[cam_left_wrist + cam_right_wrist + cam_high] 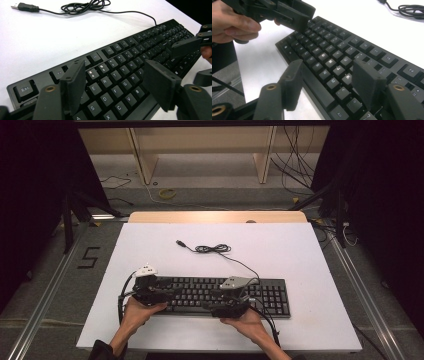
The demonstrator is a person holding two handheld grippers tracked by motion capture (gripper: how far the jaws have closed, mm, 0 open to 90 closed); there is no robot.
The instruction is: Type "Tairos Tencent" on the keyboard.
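A black keyboard (270, 295) (130, 62) (329, 50) lies flat across the front of the white table top (280, 255). Its cable (212, 249) (85, 6) (409, 10) runs back to a loose coil, and the USB plug (180, 242) (25, 7) lies free. My left gripper (171, 292) (115, 75) hovers over the left letter keys, open, with nothing between its jaws. My right gripper (216, 301) (328, 75) is open above the keyboard's front edge, one jaw past the edge and the other over the keys. Each gripper view shows the other gripper farther off: the right (187, 46), the left (294, 15).
A wooden strip (215, 216) borders the table's far edge. Beyond it are wooden shelf legs (142, 160) and loose cables (295, 170) on the floor. Metal rails (50, 290) run along both sides of the table. Dark stands (70, 215) flank the back corners.
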